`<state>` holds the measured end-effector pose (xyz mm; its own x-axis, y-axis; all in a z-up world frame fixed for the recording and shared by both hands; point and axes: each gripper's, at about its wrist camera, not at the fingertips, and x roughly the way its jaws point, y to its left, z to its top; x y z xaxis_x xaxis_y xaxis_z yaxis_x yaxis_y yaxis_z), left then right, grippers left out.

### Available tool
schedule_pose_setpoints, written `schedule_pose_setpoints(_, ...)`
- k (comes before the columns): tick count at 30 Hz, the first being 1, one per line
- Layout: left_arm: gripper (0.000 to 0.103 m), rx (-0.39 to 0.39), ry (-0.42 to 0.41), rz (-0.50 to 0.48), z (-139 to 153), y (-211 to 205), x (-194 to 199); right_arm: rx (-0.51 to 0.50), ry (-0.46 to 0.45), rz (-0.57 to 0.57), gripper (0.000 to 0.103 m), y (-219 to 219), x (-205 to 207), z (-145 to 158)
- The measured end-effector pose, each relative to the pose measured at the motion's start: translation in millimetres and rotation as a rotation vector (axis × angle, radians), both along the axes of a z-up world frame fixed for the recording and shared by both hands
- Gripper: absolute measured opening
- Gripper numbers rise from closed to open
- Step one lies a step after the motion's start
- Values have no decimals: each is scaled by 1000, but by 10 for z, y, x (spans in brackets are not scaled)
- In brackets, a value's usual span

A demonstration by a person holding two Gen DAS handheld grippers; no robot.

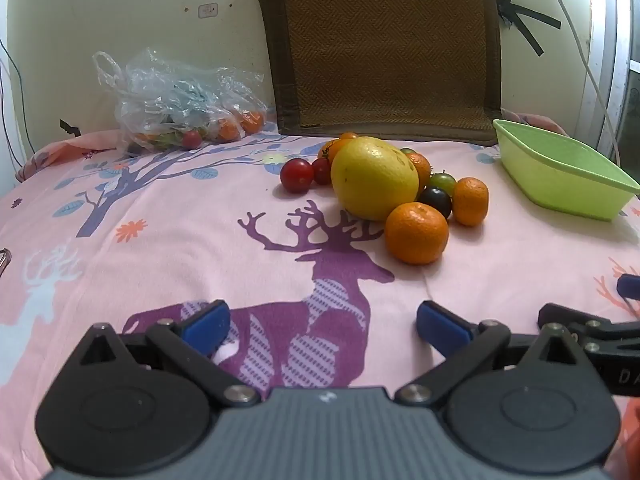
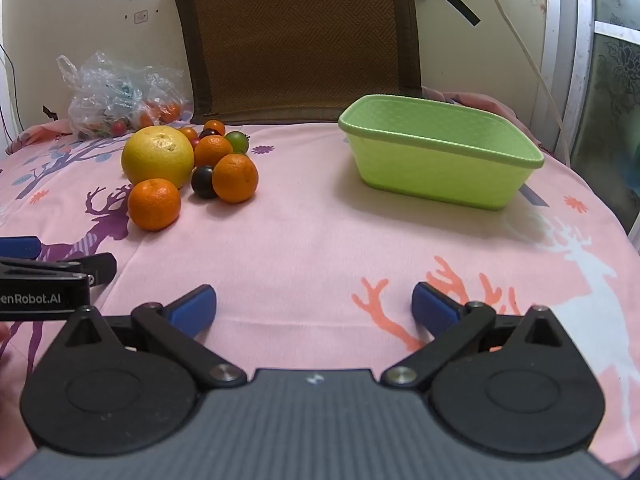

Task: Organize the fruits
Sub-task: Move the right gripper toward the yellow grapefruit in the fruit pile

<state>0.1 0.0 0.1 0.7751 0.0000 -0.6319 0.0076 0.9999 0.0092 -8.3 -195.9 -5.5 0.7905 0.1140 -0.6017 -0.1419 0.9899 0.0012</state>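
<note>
Both grippers sit low over the pink deer-print cloth (image 2: 304, 240), side by side. The left gripper (image 1: 323, 322) has its blue fingers spread wide apart with nothing between them, and the right gripper (image 2: 314, 306) is the same, wide apart and empty.

A bit further out there's the fruit pile. Closest is a mandarin (image 1: 416, 233), with a dark, almost black tomato (image 1: 436, 201) just behind it and a second mandarin (image 1: 471, 201) next to that. The big yellow grapefruit (image 1: 374, 178) sits in the middle of the bunch, touching the near mandarin. Two red cherry tomatoes (image 1: 296, 175) are on its left side, a green tomato (image 1: 443, 182) on its right, and a few more small orange ones are tucked behind it.

Off to the right of the pile, well apart from it, is the green basket (image 2: 440, 168), looking empty inside.

Way at the back, a clear plastic bag (image 1: 180, 100) with more fruit in it lies near the wall, next to a brown woven mat (image 1: 380, 48) leaning upright.
</note>
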Motion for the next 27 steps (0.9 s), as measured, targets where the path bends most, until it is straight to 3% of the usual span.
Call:
schedule_pose_setpoints(8, 103, -12, -4, -9, 4, 16, -10, -4, -4, -2, 103, 5, -2, -7)
schedule_pose_setpoints(11, 103, -41, -16, -54, 16, 89, -40, -6, -6, 4, 103, 16, 7, -14)
schedule_pose_setpoints(15, 103, -75, -101, -42, 90, 378, -100, -17, -55, 25, 102, 40, -77, 28)
schedule_pose_setpoints(19, 103, -50, -170, 11, 198, 657, -60, -60, -179, 125, 77, 312, -120, 289)
schedule_pose_setpoints(22, 103, -117, -177, 76, 184, 913, -1, -159, -266, 225, 74, 637, -55, 450)
schedule_pose_setpoints(25, 100, -233, -167, 119, 129, 1113, 23, -232, -280, 314, 72, 959, 141, 440)
schedule_pose_setpoints(27, 100, -264, -194, 139, 127, 1170, -8, -277, -275, 342, 71, 1133, 289, 377)
